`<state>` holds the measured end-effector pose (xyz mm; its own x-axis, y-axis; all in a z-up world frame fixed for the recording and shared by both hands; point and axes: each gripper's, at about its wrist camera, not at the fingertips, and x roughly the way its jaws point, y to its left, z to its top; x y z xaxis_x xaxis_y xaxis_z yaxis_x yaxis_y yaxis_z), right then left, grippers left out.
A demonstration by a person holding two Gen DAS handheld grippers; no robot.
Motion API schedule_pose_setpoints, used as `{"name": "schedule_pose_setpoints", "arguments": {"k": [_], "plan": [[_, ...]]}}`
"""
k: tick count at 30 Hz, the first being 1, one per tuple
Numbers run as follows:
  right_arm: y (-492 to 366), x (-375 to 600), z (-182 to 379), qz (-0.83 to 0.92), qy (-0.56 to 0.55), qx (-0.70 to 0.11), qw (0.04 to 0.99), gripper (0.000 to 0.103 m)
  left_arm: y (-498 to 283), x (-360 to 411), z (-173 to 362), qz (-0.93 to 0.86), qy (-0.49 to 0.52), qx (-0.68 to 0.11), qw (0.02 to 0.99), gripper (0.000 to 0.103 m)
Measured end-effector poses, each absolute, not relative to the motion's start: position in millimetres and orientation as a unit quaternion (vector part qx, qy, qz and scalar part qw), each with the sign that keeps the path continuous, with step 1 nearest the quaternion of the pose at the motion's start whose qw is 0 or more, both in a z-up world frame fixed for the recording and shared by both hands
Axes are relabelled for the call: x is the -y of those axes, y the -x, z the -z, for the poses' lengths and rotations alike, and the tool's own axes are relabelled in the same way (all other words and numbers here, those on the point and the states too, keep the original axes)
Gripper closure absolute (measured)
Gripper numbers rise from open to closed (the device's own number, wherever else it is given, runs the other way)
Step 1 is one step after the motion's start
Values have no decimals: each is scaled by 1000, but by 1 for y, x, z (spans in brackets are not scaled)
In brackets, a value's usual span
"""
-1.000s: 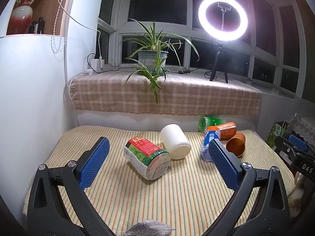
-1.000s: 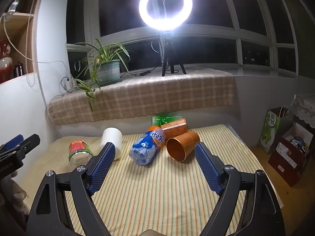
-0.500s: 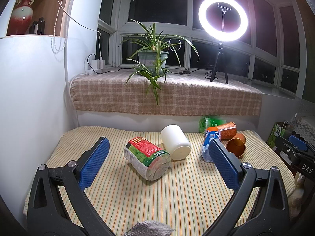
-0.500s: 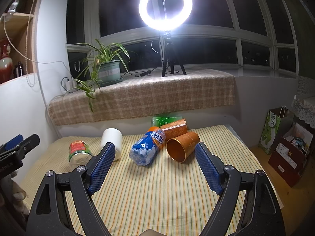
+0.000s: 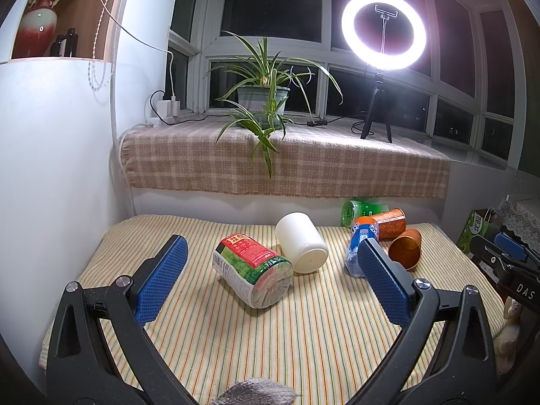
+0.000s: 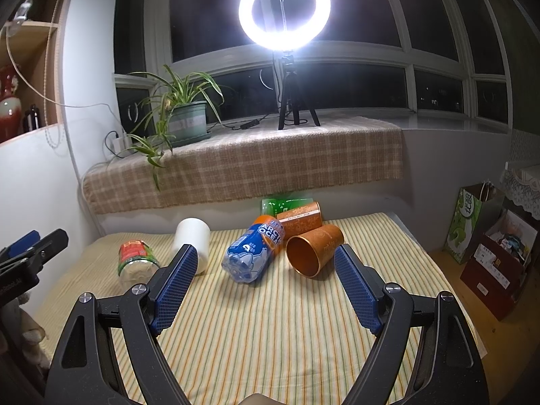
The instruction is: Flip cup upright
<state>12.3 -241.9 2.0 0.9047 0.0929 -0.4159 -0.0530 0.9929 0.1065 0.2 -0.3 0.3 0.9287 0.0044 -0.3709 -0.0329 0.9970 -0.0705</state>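
A white cup lies on its side on the striped table, its flat bottom toward me; it also shows in the right wrist view. A copper cup lies on its side with its open mouth toward me; it also shows in the left wrist view. My left gripper is open and empty, above the table in front of the white cup. My right gripper is open and empty, in front of the copper cup and apart from it.
A green-labelled bottle, a blue bottle, a copper can and a green bottle lie on the table. A ledge with a plant and a ring light is behind. Bags stand on the floor at right.
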Motion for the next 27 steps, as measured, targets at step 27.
{"name": "schedule_pose_setpoints", "arguments": {"k": [27], "plan": [[-13, 241, 0, -40, -46, -219, 974, 20, 0, 0, 0, -10, 39, -190, 981, 1]]}}
